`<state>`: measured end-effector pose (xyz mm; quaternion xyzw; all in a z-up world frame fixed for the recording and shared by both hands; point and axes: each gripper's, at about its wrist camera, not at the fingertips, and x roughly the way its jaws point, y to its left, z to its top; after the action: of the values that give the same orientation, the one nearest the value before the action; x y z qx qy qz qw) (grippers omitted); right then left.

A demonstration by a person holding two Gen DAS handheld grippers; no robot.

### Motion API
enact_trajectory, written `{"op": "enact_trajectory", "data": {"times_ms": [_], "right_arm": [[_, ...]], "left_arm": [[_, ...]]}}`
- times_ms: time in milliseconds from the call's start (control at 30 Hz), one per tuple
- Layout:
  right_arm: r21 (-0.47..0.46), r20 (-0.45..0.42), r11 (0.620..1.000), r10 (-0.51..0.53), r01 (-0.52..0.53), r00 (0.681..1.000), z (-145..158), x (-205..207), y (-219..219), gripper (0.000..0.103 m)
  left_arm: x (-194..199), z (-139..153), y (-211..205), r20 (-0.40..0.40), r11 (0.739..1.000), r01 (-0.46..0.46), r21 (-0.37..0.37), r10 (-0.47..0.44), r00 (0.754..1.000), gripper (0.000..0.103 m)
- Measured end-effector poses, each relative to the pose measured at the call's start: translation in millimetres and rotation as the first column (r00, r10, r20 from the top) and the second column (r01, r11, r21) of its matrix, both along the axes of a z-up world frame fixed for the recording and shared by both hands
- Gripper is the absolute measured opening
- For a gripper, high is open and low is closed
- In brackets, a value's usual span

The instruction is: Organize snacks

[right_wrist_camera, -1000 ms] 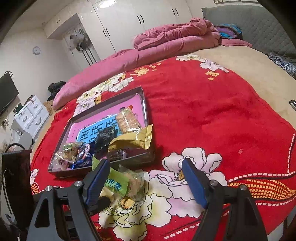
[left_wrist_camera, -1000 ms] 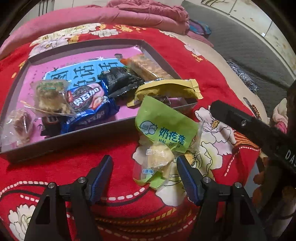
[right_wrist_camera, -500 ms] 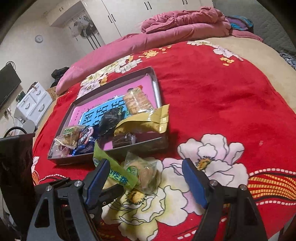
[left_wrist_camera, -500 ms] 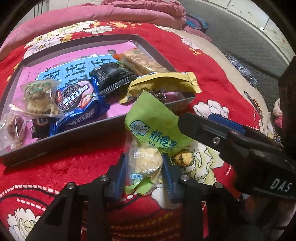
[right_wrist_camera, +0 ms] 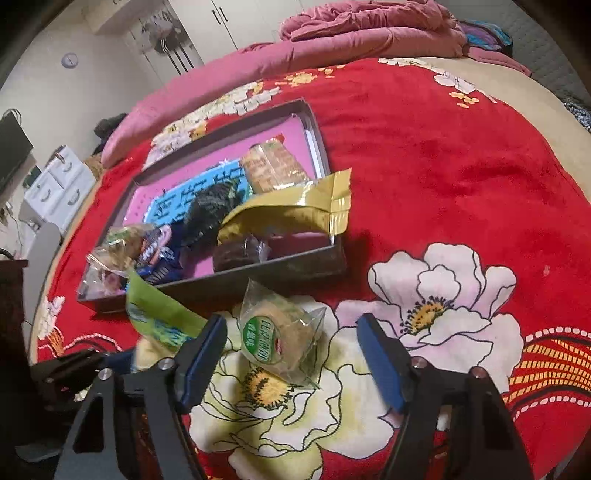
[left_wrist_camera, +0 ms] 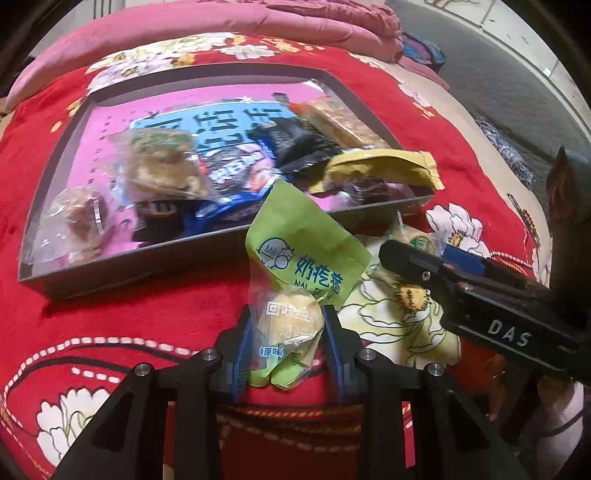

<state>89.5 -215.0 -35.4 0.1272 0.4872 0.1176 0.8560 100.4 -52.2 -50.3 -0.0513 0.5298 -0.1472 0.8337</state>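
Note:
My left gripper [left_wrist_camera: 287, 343] is shut on a green snack packet [left_wrist_camera: 295, 273] and holds it just above the red blanket, in front of the tray. The same green snack packet shows in the right wrist view [right_wrist_camera: 155, 321]. A grey tray [left_wrist_camera: 122, 266] with a pink floor holds several snacks, among them a blue packet [left_wrist_camera: 236, 173] and a yellow packet [left_wrist_camera: 384, 170]. My right gripper [right_wrist_camera: 291, 350] is open, its jaws on either side of a clear-wrapped pastry [right_wrist_camera: 280, 336] lying on the blanket near the tray's front corner [right_wrist_camera: 332, 258].
The bed has a red flowered blanket [right_wrist_camera: 443, 147] and a pink quilt [right_wrist_camera: 351, 33] at the far side. The right gripper's body [left_wrist_camera: 498, 306] sits close to the right of the held packet. White drawers [right_wrist_camera: 55, 192] stand left of the bed.
My left gripper closed on the green packet and lifted it slightly. My right gripper moved forward until its open jaws flank the clear-wrapped pastry.

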Motion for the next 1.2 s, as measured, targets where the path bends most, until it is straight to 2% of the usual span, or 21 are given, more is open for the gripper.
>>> {"op": "enact_trajectory", "data": {"times_ms": [67,167,333,467,633,800,933,1200], "right_arm": [[-0.033,0.002,0.999,0.0,0.0,1.0,-2,1,5,0.064],[-0.035,0.013,0.999,0.027,-0.026,1.0,-2,1,11,0.042],[-0.001,0.051,0.999,0.048,-0.048,0.998,4,-4,12,0.041],[0.044,0.101,0.998,0.042,-0.047,0.994,16,-12,7,0.041],[0.063,0.184,0.997,0.039,-0.051,0.982,33,-16,4,0.041],[0.063,0.215,0.997,0.038,-0.053,0.976,40,-15,6,0.041],[0.066,0.232,0.996,0.043,-0.059,0.972,42,-9,11,0.041],[0.053,0.248,0.995,0.065,-0.08,0.967,44,-2,25,0.041]], "left_arm": [[1,0,6,-0.008,1.0,-0.015,-0.019,0.015,1.0,0.036],[1,0,7,-0.007,0.999,-0.021,-0.028,0.021,1.0,0.036],[1,1,9,-0.005,0.998,-0.027,-0.054,0.026,1.0,0.036],[0,5,18,-0.009,0.991,-0.044,-0.124,0.043,0.999,0.036],[-7,22,24,0.051,0.985,-0.052,-0.165,0.062,0.997,0.036],[-15,42,35,0.141,0.987,-0.084,-0.138,0.103,0.985,0.036],[-19,51,47,0.175,0.983,-0.125,-0.133,0.147,0.974,0.036],[-21,53,70,0.181,0.975,-0.178,-0.135,0.201,0.963,0.036]]}}
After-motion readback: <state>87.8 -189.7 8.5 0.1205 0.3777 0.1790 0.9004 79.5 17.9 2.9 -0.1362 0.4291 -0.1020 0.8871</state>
